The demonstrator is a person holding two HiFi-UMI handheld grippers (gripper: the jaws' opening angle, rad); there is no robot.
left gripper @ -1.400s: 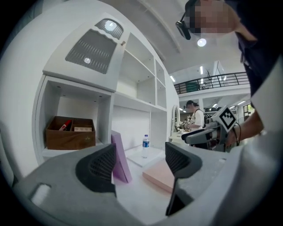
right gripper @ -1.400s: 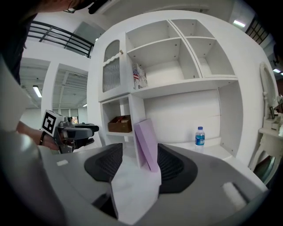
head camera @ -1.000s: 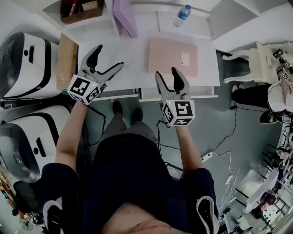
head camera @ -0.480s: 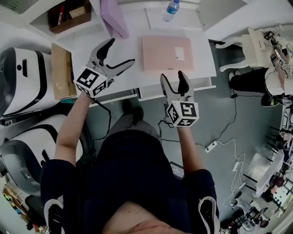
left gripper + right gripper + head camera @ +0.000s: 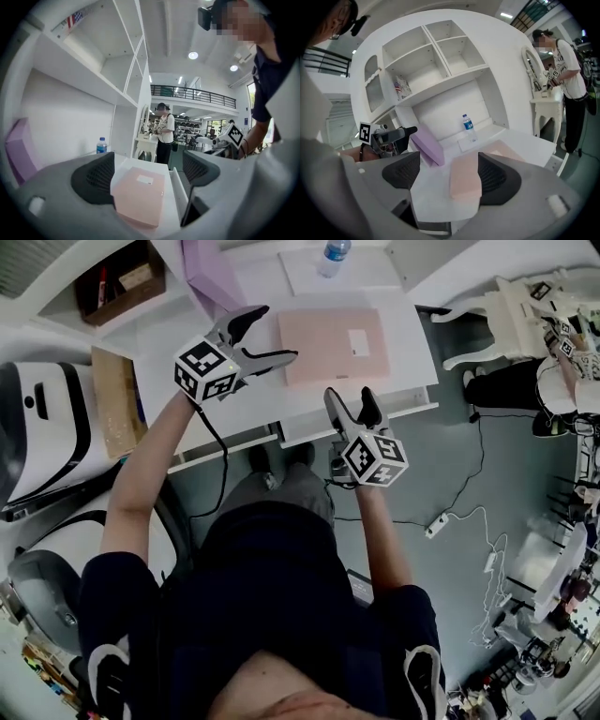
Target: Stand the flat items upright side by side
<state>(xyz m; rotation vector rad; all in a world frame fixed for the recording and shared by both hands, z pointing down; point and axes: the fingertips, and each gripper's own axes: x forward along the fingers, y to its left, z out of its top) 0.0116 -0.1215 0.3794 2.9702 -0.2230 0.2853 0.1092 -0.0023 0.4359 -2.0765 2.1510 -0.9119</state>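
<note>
A flat pink box (image 5: 333, 343) lies on the white desk (image 5: 412, 362); it also shows in the gripper views (image 5: 140, 194) (image 5: 465, 180). A purple box (image 5: 208, 273) (image 5: 427, 145) leans at the back left. My left gripper (image 5: 272, 337) (image 5: 147, 173) is open at the pink box's left edge, holding nothing. My right gripper (image 5: 350, 401) (image 5: 447, 176) hovers at the desk's front edge, just short of the pink box. Its jaws are opening and nothing is between them.
A water bottle (image 5: 330, 257) stands by a flat white item (image 5: 342, 273) at the back. A brown box (image 5: 114, 399) and a crate (image 5: 117, 282) sit left. White machines (image 5: 37, 427) stand left, a white chair (image 5: 506, 320) right, cables (image 5: 469, 521) on the floor.
My left gripper has moved right and forward, from the bare desk to the pink box's left edge. The right gripper has stayed at the front edge.
</note>
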